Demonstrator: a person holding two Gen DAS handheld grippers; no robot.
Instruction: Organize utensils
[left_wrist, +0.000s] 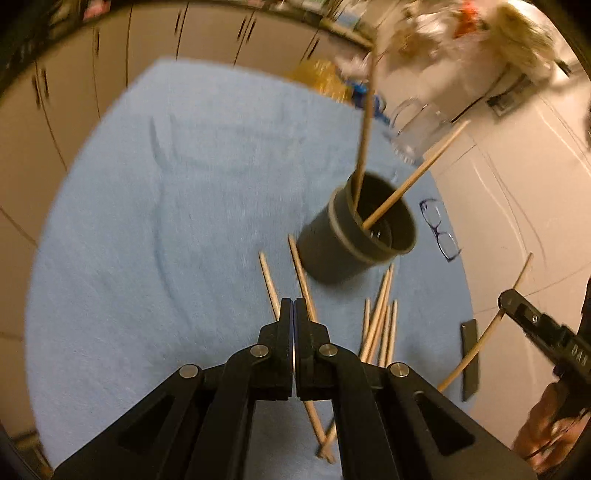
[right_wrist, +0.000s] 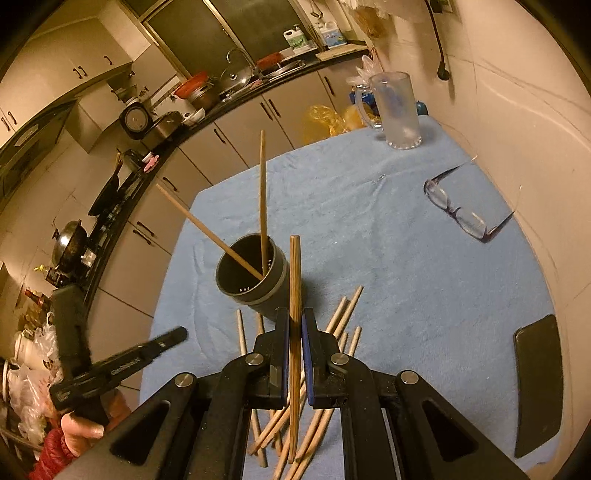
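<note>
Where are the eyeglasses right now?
The eyeglasses lie open on the blue cloth near the wall, seen on the right in the right wrist view, between the clear mug and the dark phone.

Wood, cloth and matt plastic on the table

Pale, smooth wooden chopsticks (right_wrist: 334, 325) lie on a soft, napped blue cloth (right_wrist: 369, 229); the dark holder cup (right_wrist: 255, 275) looks like matt plastic, the mug (right_wrist: 399, 110) frosted and translucent, the phone (right_wrist: 537, 380) glossy black.
</note>
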